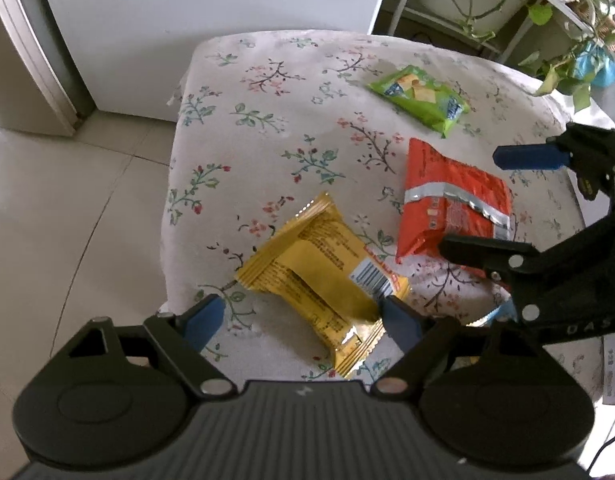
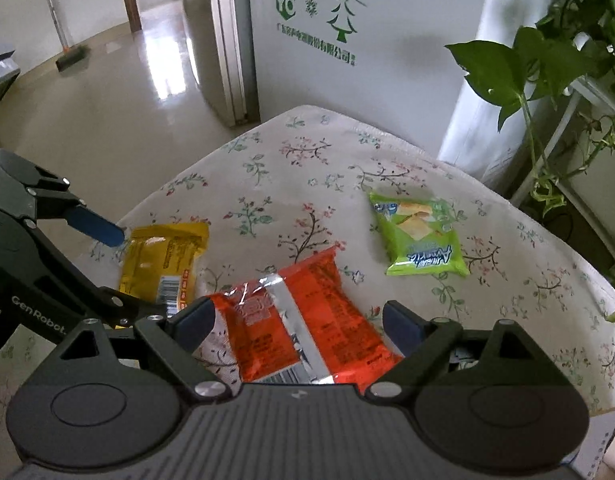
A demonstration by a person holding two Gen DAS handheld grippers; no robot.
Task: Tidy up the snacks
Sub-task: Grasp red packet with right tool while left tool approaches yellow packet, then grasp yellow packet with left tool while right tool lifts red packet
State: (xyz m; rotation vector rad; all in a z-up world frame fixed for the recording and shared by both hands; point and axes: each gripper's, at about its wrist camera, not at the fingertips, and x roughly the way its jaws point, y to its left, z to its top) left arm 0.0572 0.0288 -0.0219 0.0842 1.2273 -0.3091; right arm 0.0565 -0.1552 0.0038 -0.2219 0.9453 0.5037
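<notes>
A white fridge (image 2: pixel 327 60) is standing behind everything, carrying green Christmas trees, snowflakes, a hexagon logo reading "YC" and a line of green Chinese characters too small to read surely. In front of it a table under a flowered cloth (image 1: pixel 267 128) is bearing three snack packets. At the right, trailing green plants (image 2: pixel 547 72) are hanging over a white rack.

The left gripper (image 1: pixel 303 316) is pointing steeply down with its blue pads standing wide, straddling the yellow packet (image 1: pixel 319 276). The right pad is sitting at the packet's edge, the left pad clear of it, so nothing is clamped. A "GenRobot" mark is showing on its arm in the right wrist view.

The right gripper (image 2: pixel 297 324) is likewise gaping wide over the orange packet (image 2: pixel 307 320), which is lying between the pads with its silver seam and barcode up; the pads are not pressing it.

The green packet (image 2: pixel 417 236), printed with crackers and blue lettering, is lying apart, farther back on the cloth.
</notes>
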